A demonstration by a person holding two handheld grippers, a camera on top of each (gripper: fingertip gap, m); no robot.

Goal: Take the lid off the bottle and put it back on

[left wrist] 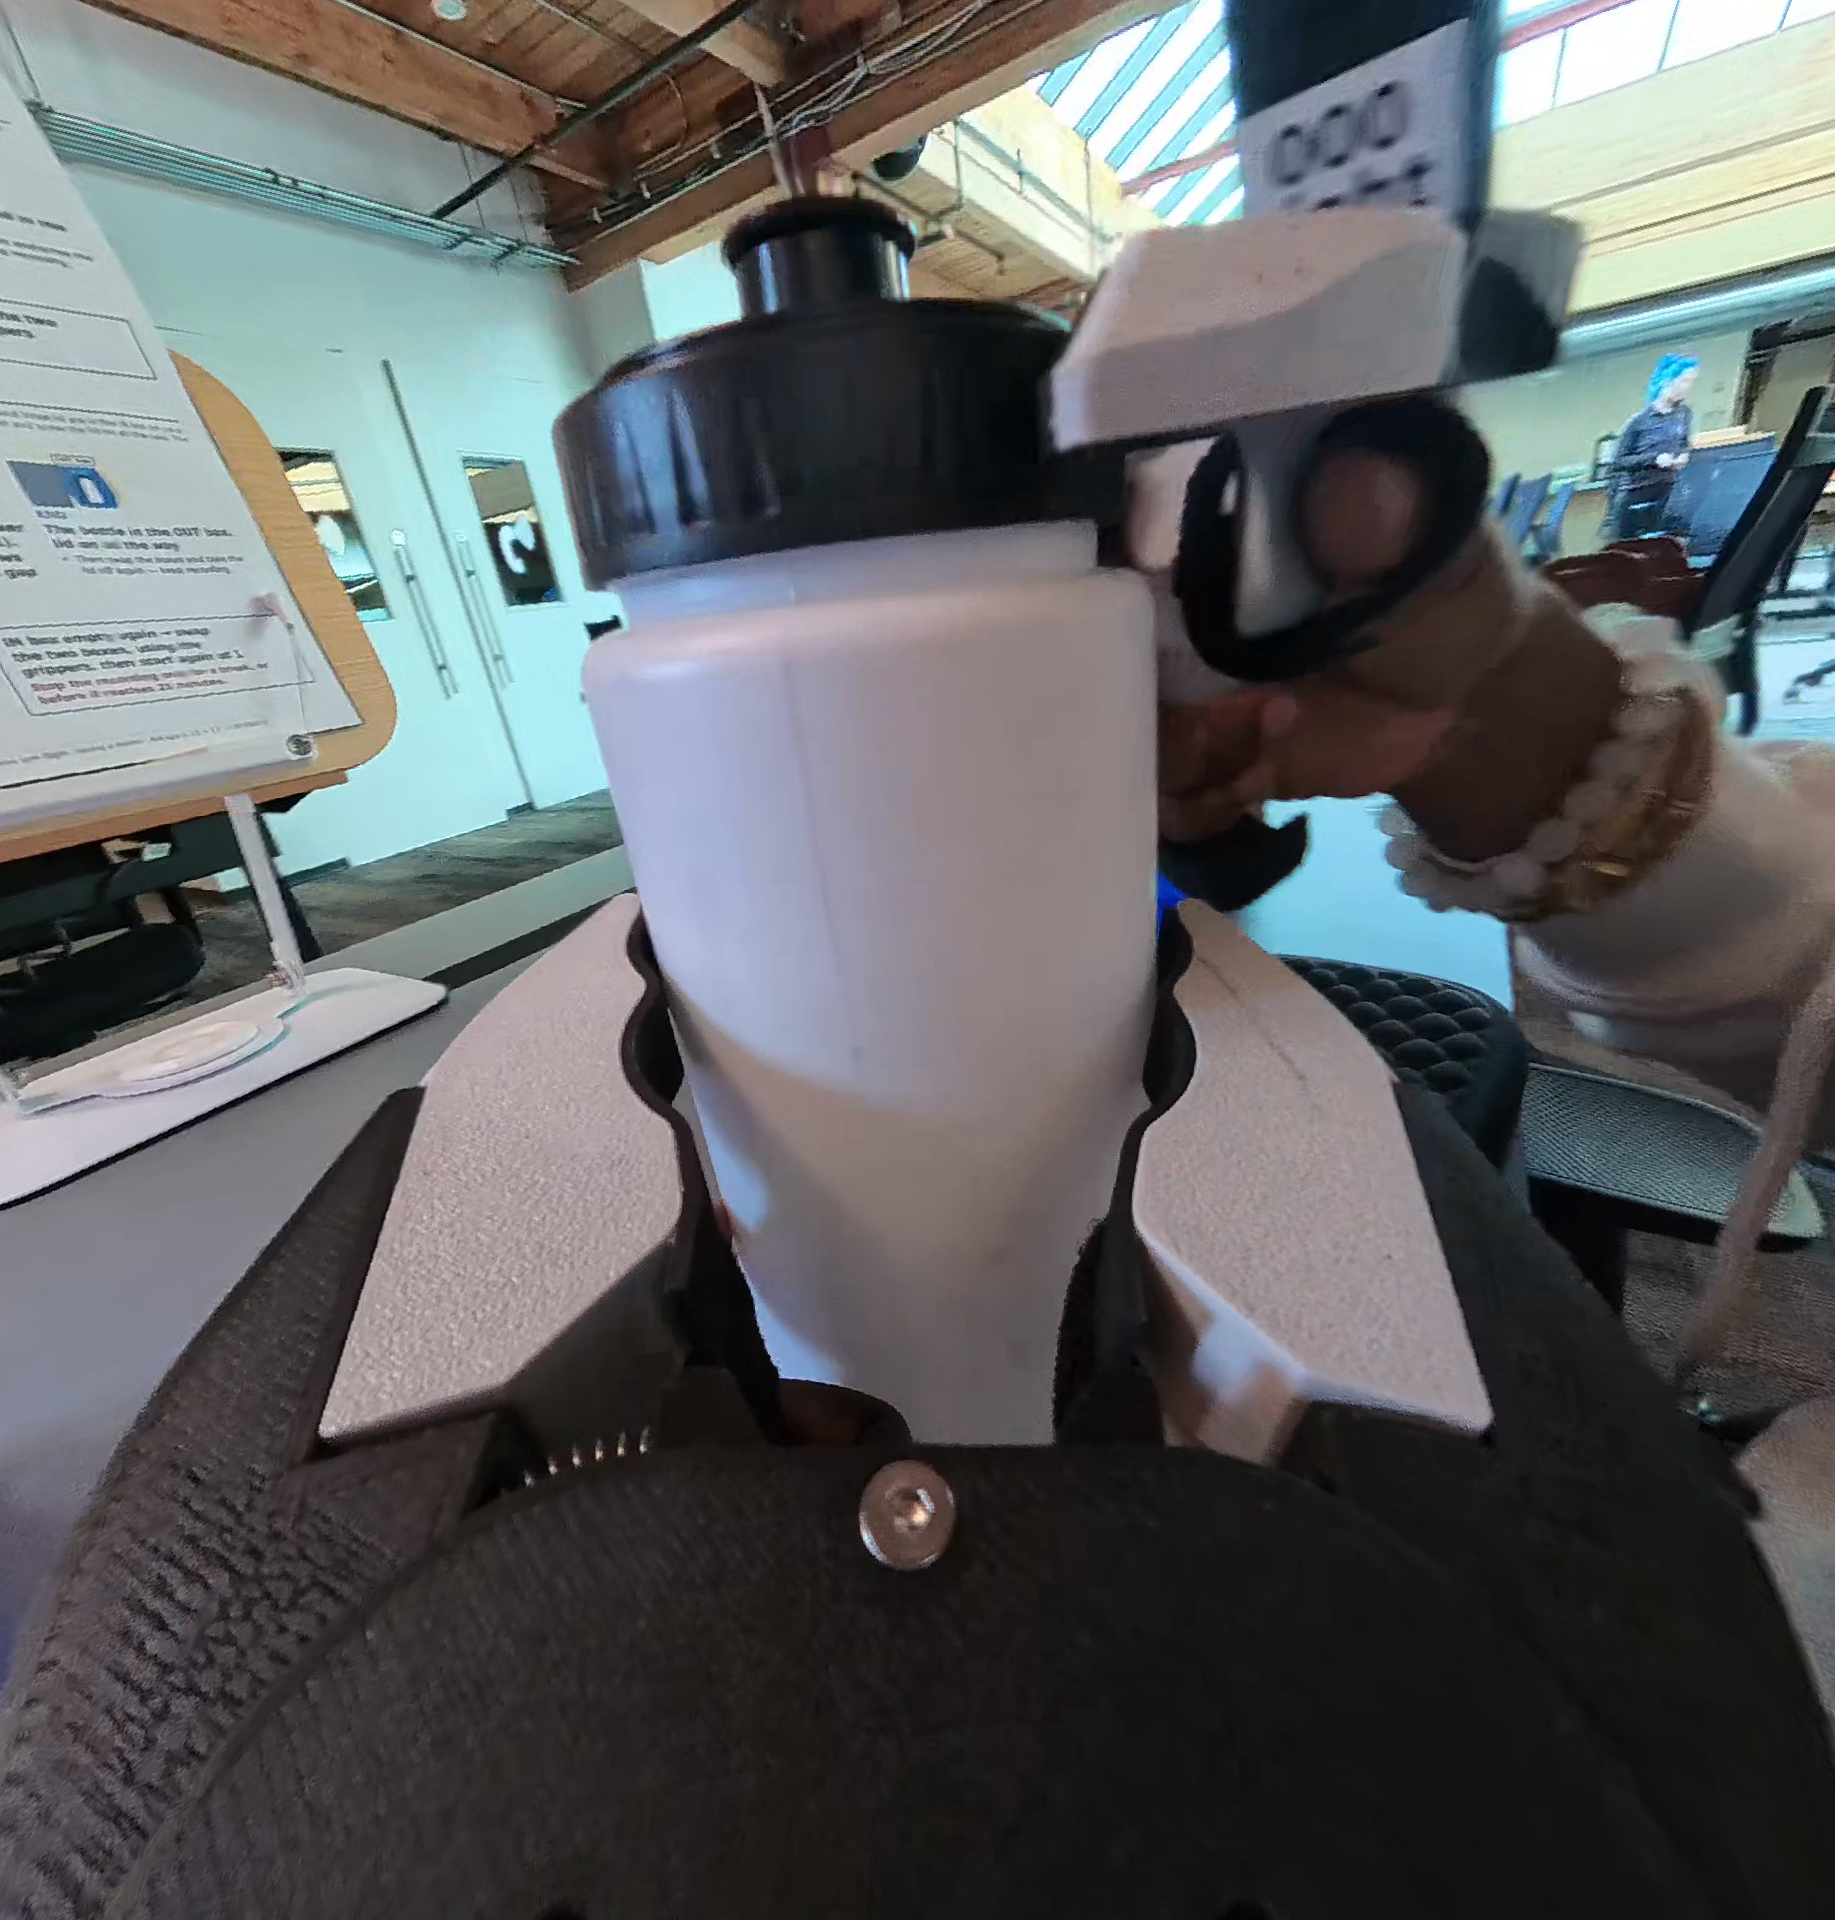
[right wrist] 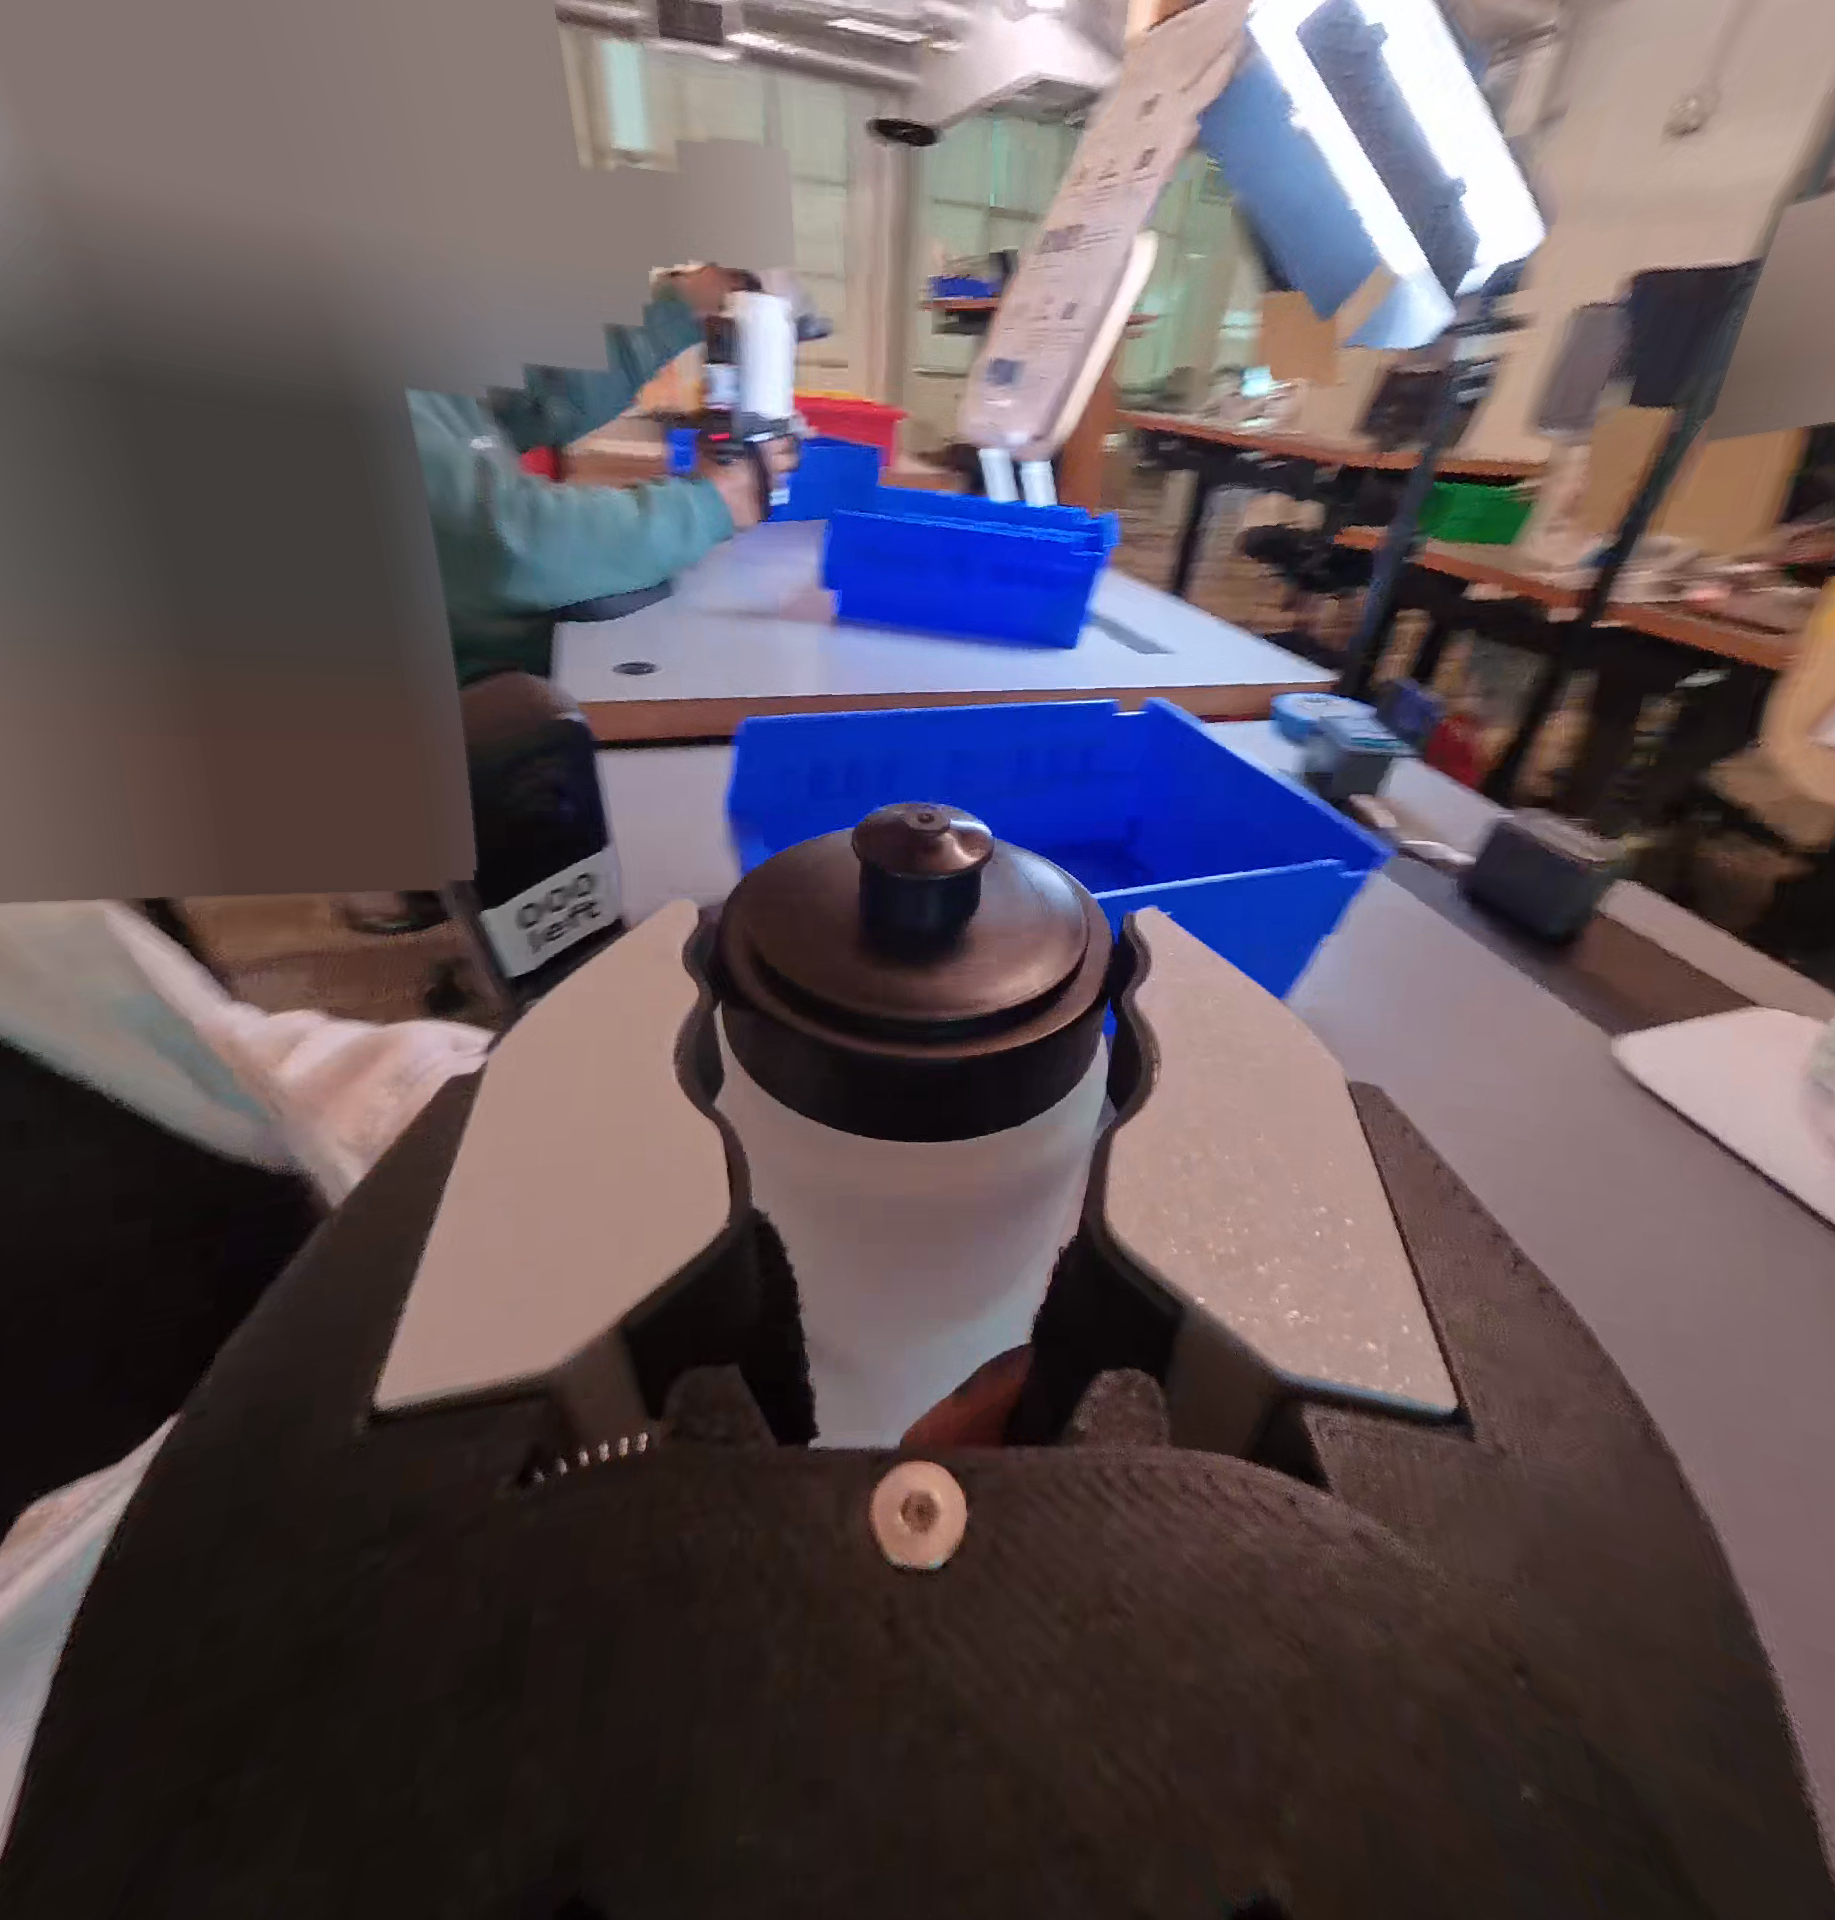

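Note:
A white plastic bottle [left wrist: 871, 831] with a black screw lid [left wrist: 830, 447] and a pull spout stands upright in my left gripper [left wrist: 908, 935], which is shut on the bottle's body. The lid sits on the bottle's neck. In the right wrist view my right gripper [right wrist: 913, 966] closes on the black lid [right wrist: 908, 997] from both sides, above the white body [right wrist: 913, 1226]. One finger [left wrist: 1256, 332] of the right gripper shows against the lid's right side in the left wrist view, with a hand behind it.
An open blue bin [right wrist: 1204, 831] sits on the grey table [right wrist: 1464, 1195] just beyond the bottle. A second blue bin [right wrist: 965, 571] and a person are at the far table. A sheet on a stand [left wrist: 113, 520] is at the left, a mesh chair [left wrist: 1412, 1018] at the right. Spacing between my two grippers at the tips: around 7 centimeters.

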